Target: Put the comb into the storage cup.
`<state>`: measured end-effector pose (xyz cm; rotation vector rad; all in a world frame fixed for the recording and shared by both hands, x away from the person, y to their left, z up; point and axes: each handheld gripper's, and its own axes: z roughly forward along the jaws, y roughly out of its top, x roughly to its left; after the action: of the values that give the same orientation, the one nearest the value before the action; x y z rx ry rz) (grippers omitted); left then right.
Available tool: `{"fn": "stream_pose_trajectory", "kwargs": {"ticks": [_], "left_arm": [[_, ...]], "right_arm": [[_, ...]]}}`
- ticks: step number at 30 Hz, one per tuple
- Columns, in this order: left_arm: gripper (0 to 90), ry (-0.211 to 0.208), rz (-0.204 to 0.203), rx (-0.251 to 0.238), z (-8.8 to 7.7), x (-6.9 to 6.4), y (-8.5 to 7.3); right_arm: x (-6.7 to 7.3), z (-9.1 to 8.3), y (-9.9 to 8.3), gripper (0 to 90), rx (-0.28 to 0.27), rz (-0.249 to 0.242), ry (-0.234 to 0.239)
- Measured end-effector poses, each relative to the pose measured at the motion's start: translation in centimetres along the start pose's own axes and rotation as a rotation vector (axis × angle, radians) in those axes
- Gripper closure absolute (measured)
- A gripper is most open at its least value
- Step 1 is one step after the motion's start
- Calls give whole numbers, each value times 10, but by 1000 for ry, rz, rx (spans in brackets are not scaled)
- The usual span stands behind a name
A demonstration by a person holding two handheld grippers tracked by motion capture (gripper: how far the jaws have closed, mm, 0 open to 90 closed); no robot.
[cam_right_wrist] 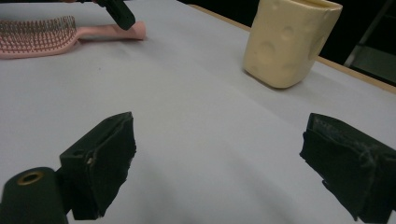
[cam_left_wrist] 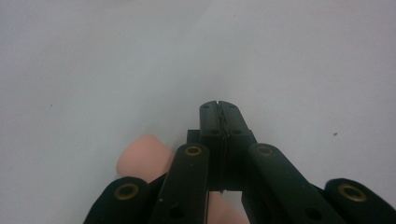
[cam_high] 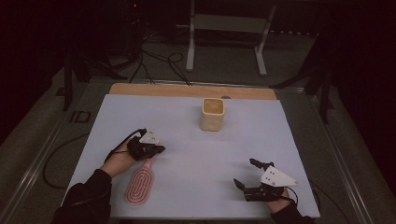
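Note:
A pink hairbrush (cam_high: 140, 186) lies on the white sheet at the near left, bristles up, its handle pointing away from me. My left gripper (cam_high: 158, 149) sits right over the handle's end. In the left gripper view the jaws (cam_left_wrist: 219, 109) are shut, pad against pad, and the pink handle (cam_left_wrist: 142, 158) runs beneath them. The right gripper view shows the brush (cam_right_wrist: 42, 35) with that gripper's tip (cam_right_wrist: 119, 16) on its handle. My right gripper (cam_high: 246, 172) rests at the near right, open wide with nothing between its fingers (cam_right_wrist: 219, 154).
A cream square cup (cam_high: 213, 114) stands upright at the back centre of the sheet, and appears in the right gripper view (cam_right_wrist: 289, 42). The white sheet (cam_high: 196, 154) covers a wooden table. A metal frame (cam_high: 226, 28) and cables lie on the floor beyond.

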<state>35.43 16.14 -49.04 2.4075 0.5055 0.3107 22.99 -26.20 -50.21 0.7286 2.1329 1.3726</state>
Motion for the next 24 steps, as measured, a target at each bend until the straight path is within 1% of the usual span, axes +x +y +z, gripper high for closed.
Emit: {"fn": "stream_pose_trajectory", "kwargs": {"ticks": [2, 3, 5, 9, 10, 11, 12, 14, 18, 20, 21, 22, 23, 24], "left_arm": [[900, 3, 2, 8, 1, 0, 0], [900, -4, -5, 14, 2, 2, -1], [900, 0, -8, 24, 3, 3, -2], [900, 2, -8, 50, 5, 6, -5], [900, 2, -9, 54, 5, 7, -6], [900, -2, -21, 46, 5, 8, -7], [900, -3, -24, 46, 5, 9, -8], [900, 3, -23, 50, 4, 11, -9], [900, 14, -33, 58, 0, 14, -13], [900, 35, -44, 70, -5, 18, -18], [900, 35, -44, 70, -5, 18, -18], [900, 50, -59, 76, -10, 21, -23], [900, 50, -59, 76, -10, 21, -23], [900, 61, -76, 79, -15, 25, -29]], "right_arm": [[0, 0, 0, 95, -1, -2, 2], [0, 0, 0, 95, -1, -3, 2], [0, 0, 0, 95, -5, 2, 3], [1, 0, 1, 95, -5, -6, 4], [1, 0, 0, 95, -5, -3, 6], [0, 0, 0, 95, -4, 1, 6], [0, 0, 0, 95, -1, -1, 6], [1, 0, 0, 95, -3, 2, 6], [1, 0, 0, 96, 3, -2, 6], [0, 0, 0, 96, -3, 2, 6], [0, 0, 0, 96, -3, 2, 6], [0, 0, 0, 96, 0, 1, 6], [0, 0, 0, 95, 1, 1, 7], [0, 0, 0, 96, 1, 0, 7]]}}
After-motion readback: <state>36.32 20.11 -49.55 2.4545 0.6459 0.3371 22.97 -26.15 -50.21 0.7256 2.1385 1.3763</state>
